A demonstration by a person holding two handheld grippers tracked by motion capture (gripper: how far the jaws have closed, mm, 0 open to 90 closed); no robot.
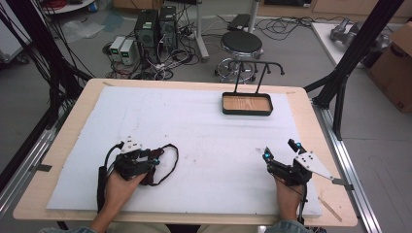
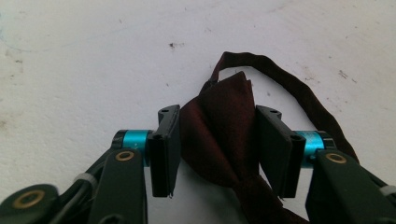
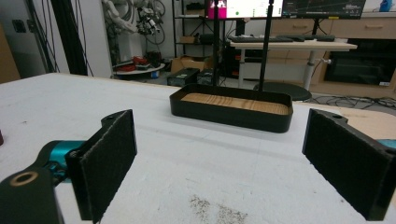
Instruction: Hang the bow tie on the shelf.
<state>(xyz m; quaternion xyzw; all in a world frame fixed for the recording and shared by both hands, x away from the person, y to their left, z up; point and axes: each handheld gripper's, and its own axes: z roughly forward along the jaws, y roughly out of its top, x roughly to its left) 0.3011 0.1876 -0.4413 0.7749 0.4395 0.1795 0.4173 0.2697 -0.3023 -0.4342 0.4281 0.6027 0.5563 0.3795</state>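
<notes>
Left gripper (image 2: pixel 217 144): jaws set on either side of a dark maroon bow tie (image 2: pixel 224 135), the pads pressed against the fabric's 2 edges, so the jaws are clamped on it. In the left gripper view the bow's wing bunches up between the pads and rises above them; its thin strap (image 2: pixel 289 88) loops out beyond the far side of the bow and curves back on the right. In the high view this gripper (image 1: pixel 154 162) sits at the near left of the table, held by the person's left hand (image 1: pixel 121 187), with the bow tie (image 1: pixel 151 171) lying on the white mat (image 1: pixel 204 145) and the strap loop (image 1: pixel 171 158) spread to the right of the jaws. A black cable (image 1: pixel 101 182) runs down along the left forearm.

Right gripper (image 3: pixel 219 172): jaws wide apart, nothing between them. Both black pads show a rough textured face in the right gripper view. In the high view it (image 1: pixel 281 149) rests at the near right of the mat, gripped by the right hand (image 1: pixel 287 191), with its grey 3-cornered plate (image 1: pixel 313 165) facing up.

Far centre-right of the mat: a black tray (image 1: pixel 247 111) with a wood-grain floor and a tall black handle frame (image 1: pixel 256 65). Well apart from both grippers. In the right gripper view the tray (image 3: pixel 231 116) lies straight ahead between the 2 jaws.

Mat shows small dark specks (image 3: pixel 210 210) near the right gripper. Beyond the table: a round stool (image 1: pixel 241 44) and 2 computer towers (image 1: pixel 156 26) on the floor.
</notes>
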